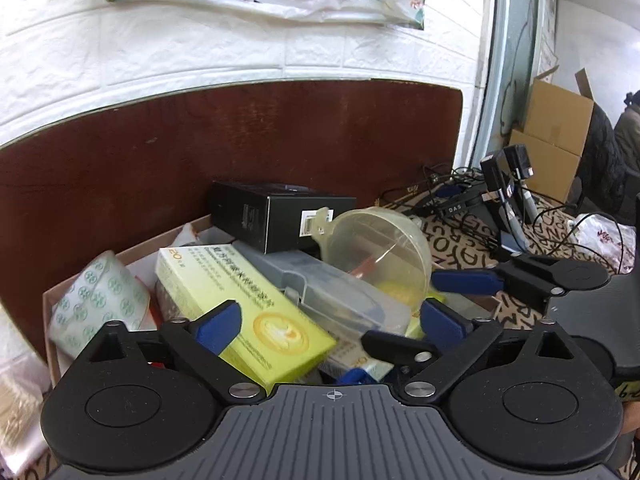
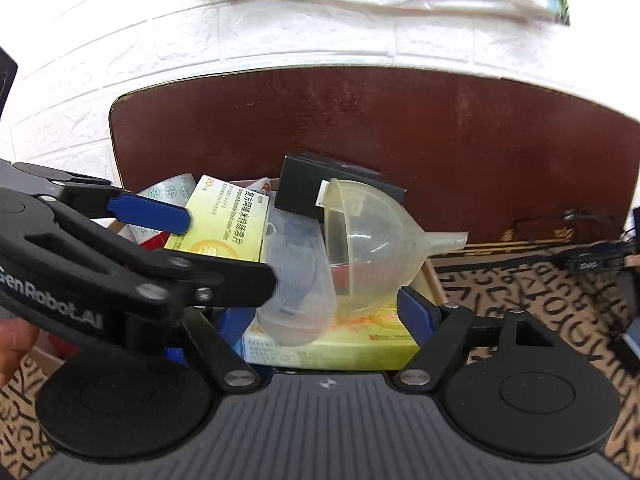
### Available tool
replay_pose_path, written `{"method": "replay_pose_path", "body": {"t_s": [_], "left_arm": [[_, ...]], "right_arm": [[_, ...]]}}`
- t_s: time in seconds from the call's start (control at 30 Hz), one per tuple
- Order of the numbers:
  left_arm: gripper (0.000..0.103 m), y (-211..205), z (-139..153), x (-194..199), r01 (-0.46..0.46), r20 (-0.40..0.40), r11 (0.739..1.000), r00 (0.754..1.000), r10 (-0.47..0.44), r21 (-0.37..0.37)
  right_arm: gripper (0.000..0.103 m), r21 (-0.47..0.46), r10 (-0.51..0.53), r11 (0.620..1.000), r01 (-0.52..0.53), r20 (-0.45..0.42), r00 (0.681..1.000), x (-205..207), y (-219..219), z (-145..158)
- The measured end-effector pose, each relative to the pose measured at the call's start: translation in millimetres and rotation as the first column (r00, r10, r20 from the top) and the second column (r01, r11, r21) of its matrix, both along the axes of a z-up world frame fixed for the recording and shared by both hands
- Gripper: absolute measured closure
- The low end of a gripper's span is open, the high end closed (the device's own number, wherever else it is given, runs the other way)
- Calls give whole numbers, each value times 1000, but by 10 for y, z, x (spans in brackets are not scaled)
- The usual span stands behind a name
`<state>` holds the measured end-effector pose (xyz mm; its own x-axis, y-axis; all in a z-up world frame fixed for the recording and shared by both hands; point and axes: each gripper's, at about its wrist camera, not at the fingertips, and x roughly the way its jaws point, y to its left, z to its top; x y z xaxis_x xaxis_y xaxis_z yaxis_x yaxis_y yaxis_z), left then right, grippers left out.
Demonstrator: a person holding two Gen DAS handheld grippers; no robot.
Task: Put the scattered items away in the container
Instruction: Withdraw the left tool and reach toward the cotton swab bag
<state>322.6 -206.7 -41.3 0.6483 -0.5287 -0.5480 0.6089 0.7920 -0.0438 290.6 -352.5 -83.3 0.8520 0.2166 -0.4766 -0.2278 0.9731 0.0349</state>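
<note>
Left gripper (image 1: 328, 324) sat at 6 o'clock w/ jaws spread wide, nothing between them, hovering over a cardboard box (image 1: 50, 320) crammed w/ stuff. Yellow-green medicine carton (image 1: 240, 308) lay tilted at centre, its lower corner just beside the left blue finger (image 1: 218, 326). At 9 o'clock, a roll w/ green pattern (image 1: 96, 300) leaned inside the box wall. Clear plastic case (image 1: 332, 296) rested against the carton; clear funnel (image 1: 380, 252) lay on its side on top, wide mouth facing the cam. Black box (image 1: 276, 214) stood behind, approx 12 o'clock, touching the funnel rim. Right gripper (image 1: 452, 296) entered from 3 o'clock, jaws apart, by the funnel. Brown board (image 1: 200, 140) behind; cables (image 1: 460, 196) at 2 o'clock.
</note>
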Motion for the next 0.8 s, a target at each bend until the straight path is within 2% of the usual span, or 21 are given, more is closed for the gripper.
{"method": "replay_pose_path", "body": {"t_s": [0.2, 0.37, 0.57, 0.8], "left_arm": [[0, 226, 36, -402, -23, -16, 996, 1000, 22, -88], [0, 543, -3, -841, -69, -34, 988, 997, 65, -137], [0, 1176, -165, -1327, -185, -70, 969, 982, 175, -165], [0, 2056, -294, -1625, -306, -110, 937, 951, 290, -171]], "right_arm": [[12, -14, 0, 1000, 1, 30, 1000, -401, 71, 108], [6, -24, 58, 998, -57, 46, 997, -798, 324, 183], [3, -59, 163, 985, -163, 9, 987, -1125, 898, 112], [3, -118, 314, 943, -312, -4, 949, -1376, 1754, 27]]}}
